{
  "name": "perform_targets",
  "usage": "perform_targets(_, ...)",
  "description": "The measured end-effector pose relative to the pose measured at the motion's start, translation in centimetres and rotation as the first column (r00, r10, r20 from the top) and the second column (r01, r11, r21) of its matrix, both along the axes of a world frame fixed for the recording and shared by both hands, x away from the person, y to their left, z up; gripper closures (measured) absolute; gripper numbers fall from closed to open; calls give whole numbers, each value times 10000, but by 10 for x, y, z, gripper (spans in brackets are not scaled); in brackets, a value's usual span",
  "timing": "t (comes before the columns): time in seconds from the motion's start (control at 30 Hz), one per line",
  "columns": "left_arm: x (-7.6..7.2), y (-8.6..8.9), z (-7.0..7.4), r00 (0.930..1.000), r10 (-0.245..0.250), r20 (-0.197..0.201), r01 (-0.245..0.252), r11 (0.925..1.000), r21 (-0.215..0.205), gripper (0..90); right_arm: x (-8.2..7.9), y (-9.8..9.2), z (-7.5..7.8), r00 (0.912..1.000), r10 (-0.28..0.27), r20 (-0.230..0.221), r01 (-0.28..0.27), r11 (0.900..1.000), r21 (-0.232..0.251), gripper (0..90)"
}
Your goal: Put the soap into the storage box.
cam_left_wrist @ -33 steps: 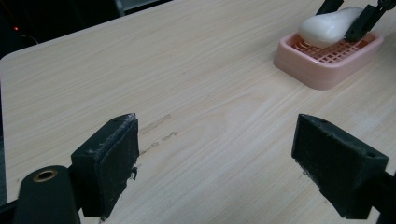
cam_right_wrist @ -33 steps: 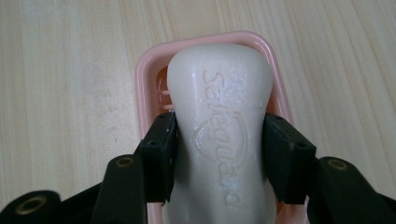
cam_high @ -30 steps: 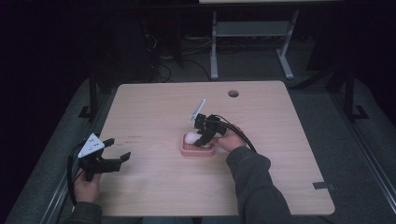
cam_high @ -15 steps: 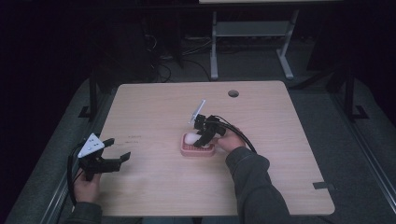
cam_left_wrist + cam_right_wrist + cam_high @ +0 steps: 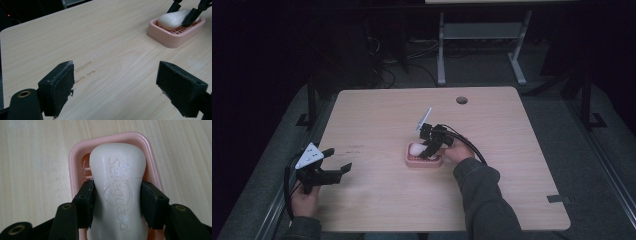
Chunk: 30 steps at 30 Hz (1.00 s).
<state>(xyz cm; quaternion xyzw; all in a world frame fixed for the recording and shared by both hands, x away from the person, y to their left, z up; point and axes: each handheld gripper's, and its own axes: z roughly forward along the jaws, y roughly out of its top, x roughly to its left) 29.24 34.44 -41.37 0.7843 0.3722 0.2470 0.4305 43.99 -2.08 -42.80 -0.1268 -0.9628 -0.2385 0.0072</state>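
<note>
Compared with half a second and one second back, I log no visible change in either hand. My right claw [image 5: 116, 202] stays clamped on the white soap bar [image 5: 117, 192], jaws pressing both its sides. The bar lies in the pink soap dish [image 5: 423, 161], centre of the high view, on the wooden surface [image 5: 512, 150]. My left claw [image 5: 337, 161] remains at lower left, jaws spread wide with nothing between them, just above the surface.
</note>
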Motion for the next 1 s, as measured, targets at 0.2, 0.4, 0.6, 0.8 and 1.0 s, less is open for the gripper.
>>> perform_targets(0.2, 0, 0, 0, 10000, 2, 3, -2, 10000, 11, 145, 1, 0, -1, 10000, -59, -23, 59, 10000, -31, 480)
perform_targets(0.4, 0, 0, 0, 10000, 3, 8, -3, 10000, -12, 145, 1, -1, -1, 10000, -71, -65, 72, 10000, 39, 480)
perform_targets(0.6, 0, 0, 0, 10000, -8, 5, 8, 10000, 3, 145, 1, -1, -1, 9999, -98, -94, 99, 9999, 70, 479)
perform_targets(0.8, 0, 0, 0, 10000, -2, 5, 2, 10000, 7, 145, 1, -1, -1, 9999, -88, -74, 89, 9999, 66, 479)
perform_targets(1.0, 0, 0, 0, 10000, -4, 9, 4, 10000, 18, 145, 0, -1, -1, 9999, -97, -108, 97, 9999, 56, 479)
